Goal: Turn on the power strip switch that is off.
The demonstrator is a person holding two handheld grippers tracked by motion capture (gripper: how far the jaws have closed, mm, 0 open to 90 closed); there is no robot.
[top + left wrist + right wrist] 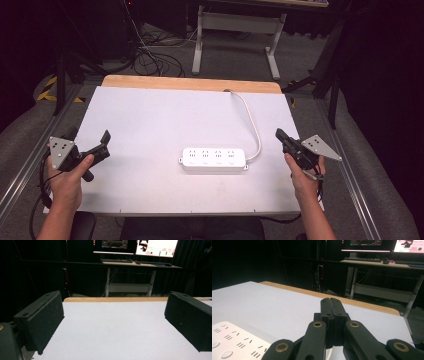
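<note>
A white power strip (214, 159) lies on the white table (165, 115), slightly right of centre and near the front; its white cable (252, 125) curves off to the table's far edge. My left gripper (90, 145) hovers over the left side of the table with its jaws wide apart and nothing between them; both black pads (42, 320) frame bare tabletop in the left gripper view. My right gripper (280, 135) is held at the table's right side, to the right of the strip, shut and empty. In the right gripper view the pressed-together fingertips (332, 305) stand beyond a corner of the strip (234, 341).
A wooden strip (192, 83) runs along the table's far edge. Beyond it stand a white-legged desk (235, 30) and tangled cables (150, 57) on the floor. Monitors (135, 245) glow at the back. Grey metal rails (350, 165) flank the table.
</note>
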